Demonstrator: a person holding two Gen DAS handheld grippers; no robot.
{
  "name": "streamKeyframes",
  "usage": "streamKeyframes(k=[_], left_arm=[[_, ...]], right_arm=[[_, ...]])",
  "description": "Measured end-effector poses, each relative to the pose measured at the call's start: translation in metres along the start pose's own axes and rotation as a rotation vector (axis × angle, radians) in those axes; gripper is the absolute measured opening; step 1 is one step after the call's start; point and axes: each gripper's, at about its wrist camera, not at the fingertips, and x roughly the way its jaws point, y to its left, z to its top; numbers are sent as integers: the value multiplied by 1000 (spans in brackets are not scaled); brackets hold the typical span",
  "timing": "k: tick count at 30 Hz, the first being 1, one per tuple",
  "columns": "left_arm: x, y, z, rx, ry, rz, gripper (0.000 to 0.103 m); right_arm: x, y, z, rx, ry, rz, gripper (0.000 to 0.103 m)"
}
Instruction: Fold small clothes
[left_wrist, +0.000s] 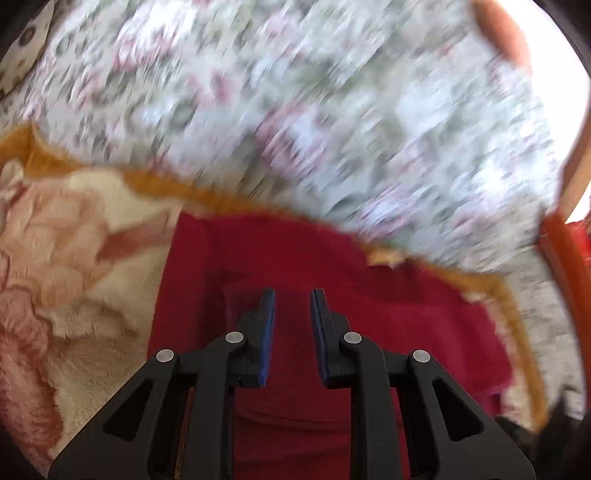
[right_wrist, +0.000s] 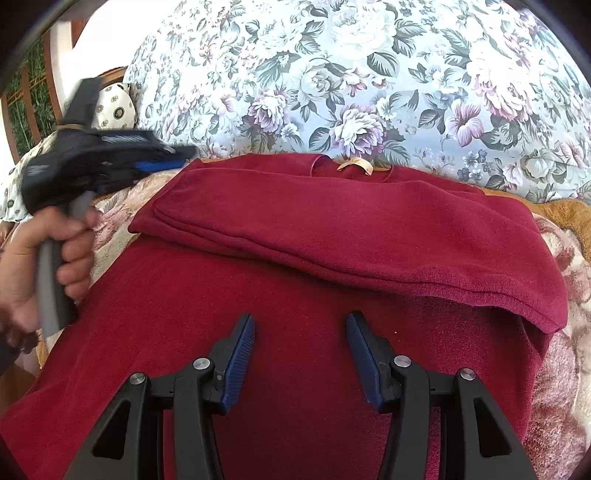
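1. Crimson knit garment (left_wrist: 295, 266) filling the lower centre of the left wrist view, lying on a plush cream and pink blanket (left_wrist: 74, 258) with an orange-brown border.
2. Floral sheet (left_wrist: 295, 110) spreading across the upper half of that view, badly smeared by motion blur.
3. Left gripper (left_wrist: 293, 295) showing at bottom centre, jaws standing slightly apart with a narrow gap, blue pads facing each other, nothing between them, tips hanging over the red cloth; impossible to tell whether touching it.
4. Turning to the right wrist view: same garment (right_wrist: 295, 314) covering most of the lower frame, its upper portion lying folded over in a thick band across the middle, a small tan label (right_wrist: 356, 164) showing at the neckline near upper centre.
5. Right gripper (right_wrist: 301, 321) sitting at bottom centre, jaws standing well apart, gripping nothing, red cloth lying beneath the gap.
6. Left gripper (right_wrist: 181, 157) appearing blurred at the left edge, a hand (right_wrist: 37, 258) wrapping its grey handle, tips pointing toward the left end of the folded band.
7. Floral sheet (right_wrist: 351, 74) filling the upper frame.
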Motion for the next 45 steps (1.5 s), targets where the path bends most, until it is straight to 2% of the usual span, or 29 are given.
streamKeyframes(k=[1, 3, 5, 9, 12, 14, 15, 16, 18, 19, 20, 21, 23, 25, 27, 29, 32, 34, 36, 37, 40, 42, 43, 45], left_arm=[[10, 8, -4, -22, 28, 7, 17], [9, 26, -9, -90, -12, -85, 17], [8, 35, -10, -128, -21, -128, 17], [1, 32, -15, -105, -44, -116, 17], [0, 38, -18, -132, -56, -151, 17], [0, 33, -19, -135, -54, -153, 17], [0, 32, -19, -131, -54, -149, 17], [-1, 32, -20, -130, -56, -150, 17], [-2, 33, -20, -140, -59, -169, 17], [-3, 34, -21, -144, -59, -186, 19], [-4, 34, -21, -145, -61, -198, 21], [-5, 34, -22, -145, -63, -207, 22], [-4, 33, -22, -143, -58, -199, 22], [-3, 31, -22, -135, -57, -186, 22], [-2, 31, -22, -133, -58, -183, 22], [-1, 31, -22, -134, -59, -181, 22], [0, 31, -22, -128, -58, -174, 22], [0, 31, -22, -135, -58, -181, 22], [1, 32, -22, -139, -59, -184, 22], [2, 31, -22, -138, -58, -181, 22], [4, 30, -21, -134, -58, -174, 22], [4, 31, -21, -136, -57, -175, 21], [4, 32, -21, -138, -57, -178, 21], [4, 33, -21, -142, -56, -183, 21]], right_arm=[[0, 0, -1, 0, 0, 1, 50], [1, -2, -1, -1, 0, -1, 50], [1, 0, 0, -8, 4, -10, 50], [-7, 7, 5, -41, 5, -60, 49], [-43, -7, 26, 10, -142, -88, 49], [-52, -27, 39, 40, -175, -118, 49], [-51, -40, 42, 46, -161, -144, 49], [-41, -62, 41, 58, -107, -193, 49], [-22, -101, 26, 131, 23, -209, 49], [-16, -122, 12, 179, 55, -152, 50], [-28, -135, 7, 229, -26, -62, 49], [-30, -146, 6, 283, -10, -21, 48], [-30, -144, 9, 238, 17, -32, 47], [-31, -134, 22, 143, 70, -89, 46], [-39, -133, 37, 129, 35, -105, 46], [-46, -140, 60, 145, -37, -99, 46], [-25, -150, 91, 176, -46, -108, 46], [3, -157, 99, 195, 15, -147, 47], [46, -168, 88, 232, 200, -181, 49], [44, -167, 82, 218, 113, -195, 49], [49, -163, 82, 212, 113, -218, 51], [47, -161, 91, 240, 177, -236, 51], [41, -158, 93, 263, 179, -238, 51], [19, -136, 92, 253, 98, -191, 51]])
